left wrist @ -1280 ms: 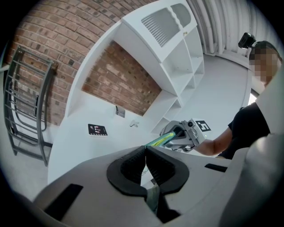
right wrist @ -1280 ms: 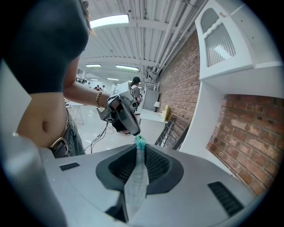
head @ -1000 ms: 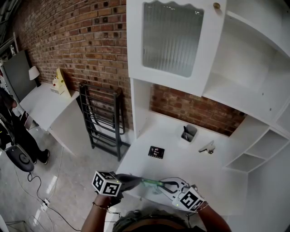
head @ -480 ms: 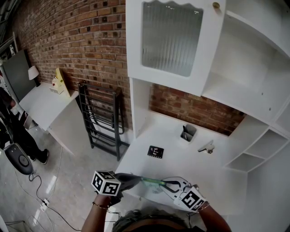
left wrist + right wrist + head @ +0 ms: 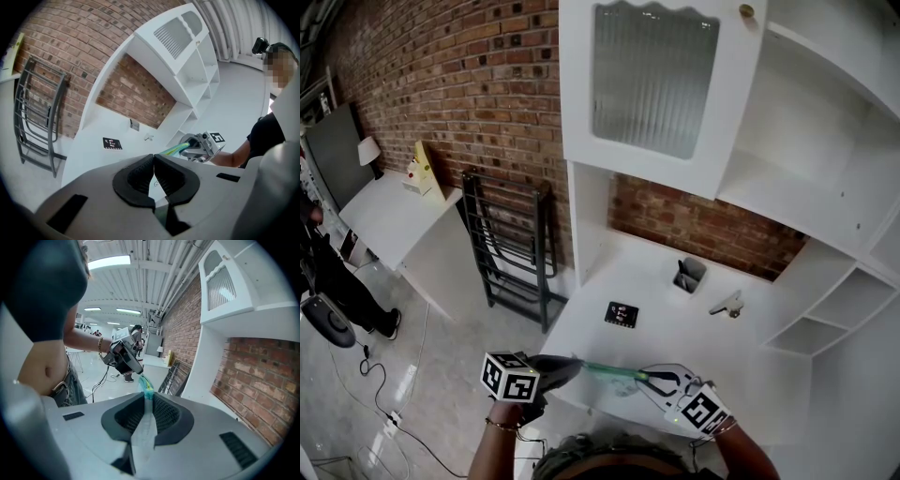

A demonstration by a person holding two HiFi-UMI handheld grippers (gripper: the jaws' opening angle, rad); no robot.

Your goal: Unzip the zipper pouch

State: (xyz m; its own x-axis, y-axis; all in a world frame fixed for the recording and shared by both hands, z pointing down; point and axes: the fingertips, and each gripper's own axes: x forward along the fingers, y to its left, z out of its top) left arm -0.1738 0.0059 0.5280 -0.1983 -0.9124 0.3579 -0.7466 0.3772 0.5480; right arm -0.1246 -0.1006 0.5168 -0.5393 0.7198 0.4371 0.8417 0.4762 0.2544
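The zipper pouch [image 5: 609, 371], a thin translucent thing with a green zipper edge, hangs stretched between my two grippers above the white desk's [image 5: 675, 337] near edge. My left gripper [image 5: 578, 364] is shut on its left end; whether it pinches the zipper pull or the fabric I cannot tell. In the left gripper view the jaws [image 5: 153, 165] meet, and the green pouch [image 5: 172, 150] runs off to the right gripper [image 5: 186, 146]. My right gripper [image 5: 645, 377] is shut on the other end. In the right gripper view the pale pouch [image 5: 148, 391] passes between the pads [image 5: 164, 413] toward the left gripper [image 5: 139, 374].
On the desk lie a small black card [image 5: 622, 314], a grey cup [image 5: 691, 274] and a small metal clip [image 5: 728, 306]. A cabinet with a ribbed glass door [image 5: 652, 80] hangs above; open shelves [image 5: 825, 309] stand at the right. A black metal rack [image 5: 511, 248] leans on the brick wall at the left.
My left gripper has drawn a little to the left and my right gripper slightly to the right, so the pouch spans a longer gap. Both grips hold.
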